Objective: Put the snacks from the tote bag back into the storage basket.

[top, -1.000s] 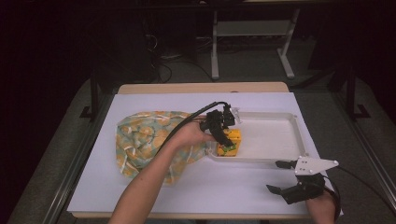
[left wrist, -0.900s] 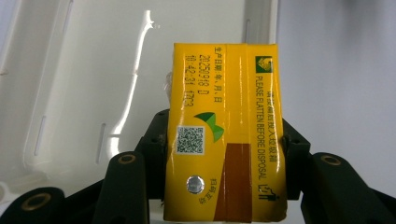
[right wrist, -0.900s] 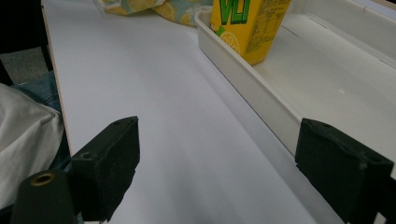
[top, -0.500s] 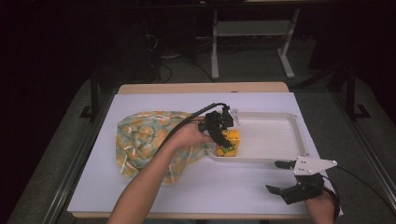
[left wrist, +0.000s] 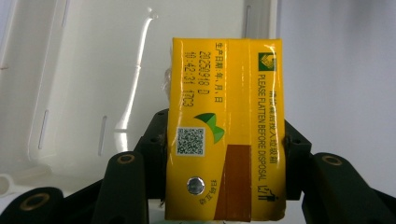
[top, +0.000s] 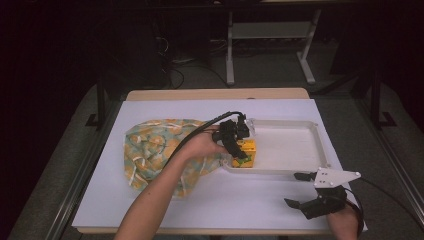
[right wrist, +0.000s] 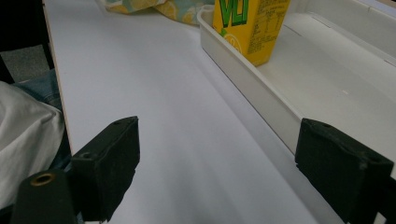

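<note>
Yellow cardboard drink carton stands upright in the near-left corner of the shallow white plastic tray, just inside the rim, w/ the left gripper clamped on it from above. In the left gripper view the black jaws press both sides of the carton, so the grip is on, nothing slack. Vs. the earlier high-view pics nothing has really shifted: carton, hand and tray sit where they were, i.e. the placing looks done and the hand is pausing before letting go. Next step, I'd judge: open the jaws and lift clear w/o tipping the carton. Right gripper rests near the table's front edge, jaws wide apart and empty, well off the tray. Floral orange-and-teal fabric bag lies left of the tray, touching its corner.
</note>
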`<state>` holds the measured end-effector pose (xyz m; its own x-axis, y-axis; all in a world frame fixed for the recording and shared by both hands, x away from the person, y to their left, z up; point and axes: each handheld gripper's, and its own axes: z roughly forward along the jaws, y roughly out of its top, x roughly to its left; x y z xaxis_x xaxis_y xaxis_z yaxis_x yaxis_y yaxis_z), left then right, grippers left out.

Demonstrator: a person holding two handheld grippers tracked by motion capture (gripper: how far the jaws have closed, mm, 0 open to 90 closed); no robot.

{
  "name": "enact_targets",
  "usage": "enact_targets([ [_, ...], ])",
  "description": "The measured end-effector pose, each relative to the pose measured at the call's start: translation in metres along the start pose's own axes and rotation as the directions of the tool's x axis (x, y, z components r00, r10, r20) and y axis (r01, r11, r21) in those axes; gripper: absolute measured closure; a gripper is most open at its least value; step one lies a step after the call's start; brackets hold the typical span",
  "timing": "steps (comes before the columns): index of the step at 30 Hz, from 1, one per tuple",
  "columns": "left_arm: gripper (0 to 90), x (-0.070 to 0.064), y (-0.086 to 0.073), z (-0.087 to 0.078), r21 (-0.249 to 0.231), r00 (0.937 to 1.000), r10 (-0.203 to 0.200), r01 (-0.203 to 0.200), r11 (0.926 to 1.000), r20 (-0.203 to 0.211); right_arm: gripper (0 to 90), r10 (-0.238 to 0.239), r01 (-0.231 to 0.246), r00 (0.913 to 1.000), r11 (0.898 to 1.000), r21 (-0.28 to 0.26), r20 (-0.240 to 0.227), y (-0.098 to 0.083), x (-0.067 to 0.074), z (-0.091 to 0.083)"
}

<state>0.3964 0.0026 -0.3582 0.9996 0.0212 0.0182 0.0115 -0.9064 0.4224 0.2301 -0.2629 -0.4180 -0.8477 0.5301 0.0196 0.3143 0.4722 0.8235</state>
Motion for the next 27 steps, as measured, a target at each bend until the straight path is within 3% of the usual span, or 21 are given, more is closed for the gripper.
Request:
enact_targets([
  [27,48.0,-0.0044,-0.0011,0.0000,0.007,0.9998,0.011,-0.011,0.9999,-0.015,13.5,-0.003,0.003,1.0000,1.000,0.005,-0.002,0.0005,0.0008,0.0014],
])
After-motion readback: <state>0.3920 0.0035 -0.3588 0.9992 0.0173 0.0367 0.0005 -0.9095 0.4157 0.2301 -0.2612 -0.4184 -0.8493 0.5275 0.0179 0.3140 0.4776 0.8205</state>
